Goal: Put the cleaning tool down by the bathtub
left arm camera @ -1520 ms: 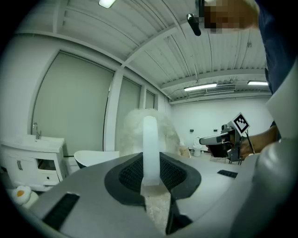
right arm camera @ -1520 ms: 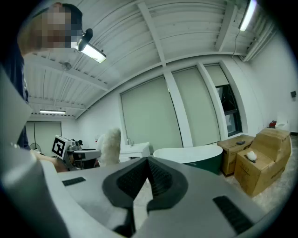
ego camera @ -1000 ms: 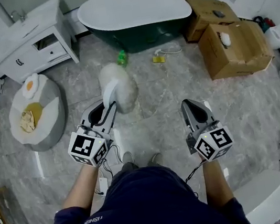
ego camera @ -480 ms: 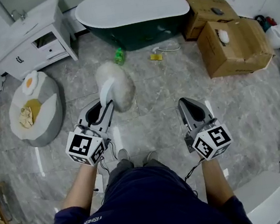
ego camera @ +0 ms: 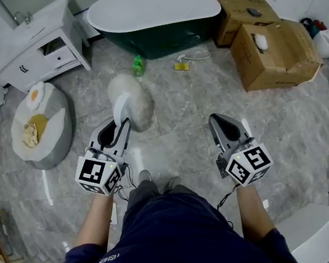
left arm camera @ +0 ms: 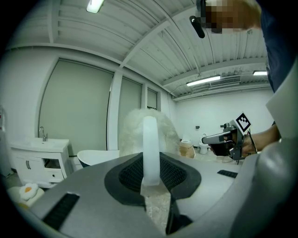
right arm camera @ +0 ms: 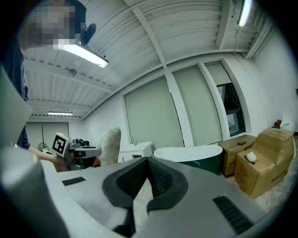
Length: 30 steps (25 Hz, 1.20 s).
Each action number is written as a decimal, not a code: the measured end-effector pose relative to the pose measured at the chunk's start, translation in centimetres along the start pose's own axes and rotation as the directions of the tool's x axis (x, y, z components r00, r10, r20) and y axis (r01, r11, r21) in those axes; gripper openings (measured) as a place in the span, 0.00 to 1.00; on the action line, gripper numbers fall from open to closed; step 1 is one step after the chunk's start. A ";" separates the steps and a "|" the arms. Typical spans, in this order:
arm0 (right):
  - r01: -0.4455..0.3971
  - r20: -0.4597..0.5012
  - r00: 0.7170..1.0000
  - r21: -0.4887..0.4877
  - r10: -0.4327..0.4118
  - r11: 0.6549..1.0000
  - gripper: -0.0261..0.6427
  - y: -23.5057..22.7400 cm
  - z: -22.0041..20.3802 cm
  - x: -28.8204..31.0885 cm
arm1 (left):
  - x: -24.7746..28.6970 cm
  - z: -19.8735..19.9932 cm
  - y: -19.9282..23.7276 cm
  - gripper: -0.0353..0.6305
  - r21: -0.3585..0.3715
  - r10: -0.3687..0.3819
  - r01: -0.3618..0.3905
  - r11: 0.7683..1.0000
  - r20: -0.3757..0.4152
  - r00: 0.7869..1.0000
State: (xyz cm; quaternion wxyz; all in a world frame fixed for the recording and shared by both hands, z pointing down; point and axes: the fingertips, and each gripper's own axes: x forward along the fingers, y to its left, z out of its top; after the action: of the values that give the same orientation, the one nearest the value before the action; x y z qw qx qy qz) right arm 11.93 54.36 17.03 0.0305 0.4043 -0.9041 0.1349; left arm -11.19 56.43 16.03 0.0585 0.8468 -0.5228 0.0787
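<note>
- Carrying leg of the job, as I judge it. The left gripper (ego camera: 120, 126) is clamped on the white handle (left arm camera: 150, 148) of the fluffy duster (ego camera: 130, 100), pads pinching it from both sides, fleece head standing up beyond the jaws.
- Right gripper (ego camera: 217, 124): jaws together, nothing between them, idle at my right.
- The duster is in the air over the marble floor (ego camera: 181, 118), well apart from the bathtub (ego camera: 162, 41), which stands ahead by the far wall.
- Not done yet: the tool has to end on the floor just beside the tub's dark green wall.
- Plan: walk closer before lowering, no tossing.
- Aim for bare tile in front of the tub, between the green bottle (ego camera: 139, 67) and the yellow item (ego camera: 182, 66), or left of the bottle, so nothing gets knocked.
- The grip looks near the handle's low end, so the head likely pulls top-heavy. Tilt forward slowly and lay it flat instead of standing it.
- Spread the jaws only once head and handle both rest on the tile.
- Cardboard boxes (ego camera: 272, 47) sit off to the right, out of the path.
</note>
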 end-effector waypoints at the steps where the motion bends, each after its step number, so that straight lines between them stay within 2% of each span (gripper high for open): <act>1: 0.001 0.000 1.000 0.004 -0.001 1.000 0.05 -0.2 -0.1 -0.1 | 0.1 0.0 0.0 0.20 0.000 0.003 -0.003 1.000 0.001 1.000; 17: 0.001 0.001 1.000 0.006 -0.001 1.000 0.05 -3.7 0.5 2.8 | 4.2 0.7 1.6 0.20 -0.006 0.018 -0.017 1.000 0.027 0.999; 30: -0.001 -0.044 0.999 0.012 0.002 1.000 0.05 -6.2 0.6 11.9 | 10.3 -0.3 8.9 0.20 -0.035 0.008 -0.008 0.999 -0.001 1.000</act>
State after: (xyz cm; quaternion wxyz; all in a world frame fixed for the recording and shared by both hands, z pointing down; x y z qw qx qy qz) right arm 8.54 41.62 19.74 0.0478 0.4006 -0.9028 0.1492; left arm -14.66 43.45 18.52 0.0735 0.8435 -0.5274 0.0702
